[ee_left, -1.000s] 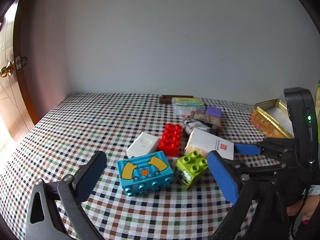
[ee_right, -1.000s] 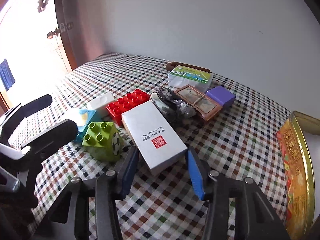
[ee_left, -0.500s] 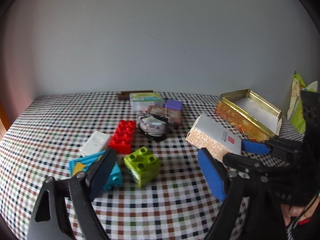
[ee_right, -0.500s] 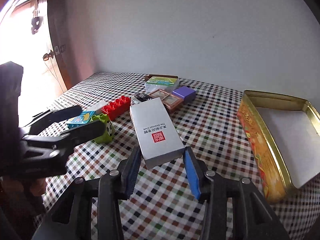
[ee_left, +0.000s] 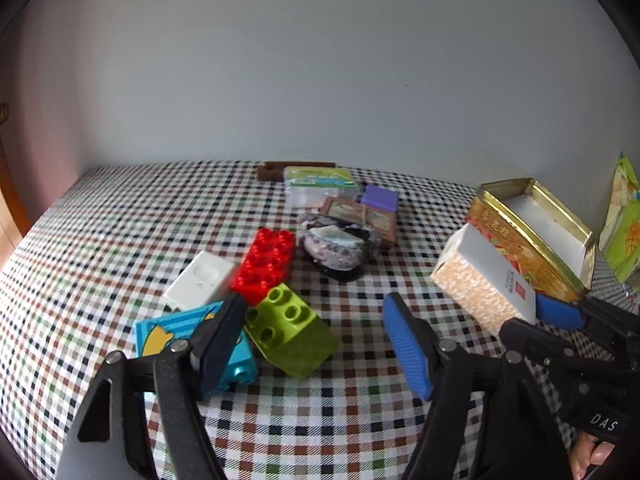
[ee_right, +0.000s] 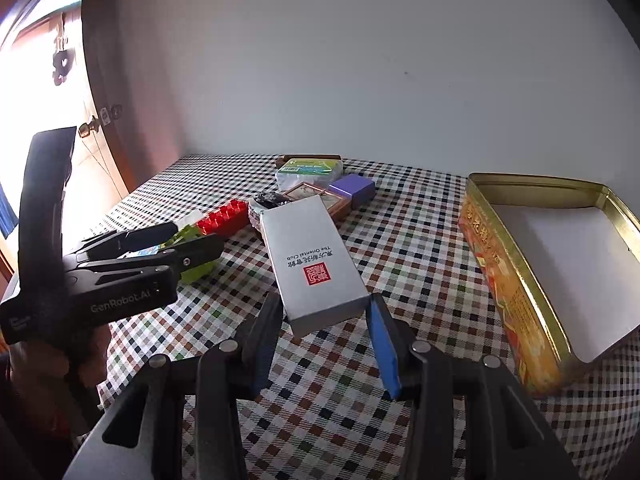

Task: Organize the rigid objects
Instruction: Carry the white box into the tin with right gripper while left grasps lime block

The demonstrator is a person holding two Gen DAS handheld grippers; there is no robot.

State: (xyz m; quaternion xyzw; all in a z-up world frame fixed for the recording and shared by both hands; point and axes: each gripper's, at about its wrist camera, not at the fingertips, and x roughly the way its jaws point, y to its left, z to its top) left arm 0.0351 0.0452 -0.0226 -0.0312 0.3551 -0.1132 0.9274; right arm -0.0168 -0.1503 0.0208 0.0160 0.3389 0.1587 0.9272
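Note:
My right gripper (ee_right: 326, 314) is shut on a white box with a red seal (ee_right: 314, 258) and holds it above the checked table, left of the open gold tin (ee_right: 516, 268). The box also shows in the left wrist view (ee_left: 486, 280), in front of the tin (ee_left: 532, 236). My left gripper (ee_left: 316, 330) is open and empty, low over the green brick (ee_left: 290, 328). The blue brick (ee_left: 176, 332) sits behind its left finger. A red brick (ee_left: 264, 264) and a white block (ee_left: 200, 280) lie just beyond.
Farther back lie a dark wrapped bundle (ee_left: 336, 246), a framed picture box (ee_left: 360, 216), a purple box (ee_left: 380, 198), a clear green-labelled case (ee_left: 320, 184) and a brown piece (ee_left: 276, 168). A wall stands behind. A door is at left (ee_right: 96, 120).
My right gripper has lifted the white box off the table and carried it right toward the gold tin. My left gripper has moved in over the green brick.

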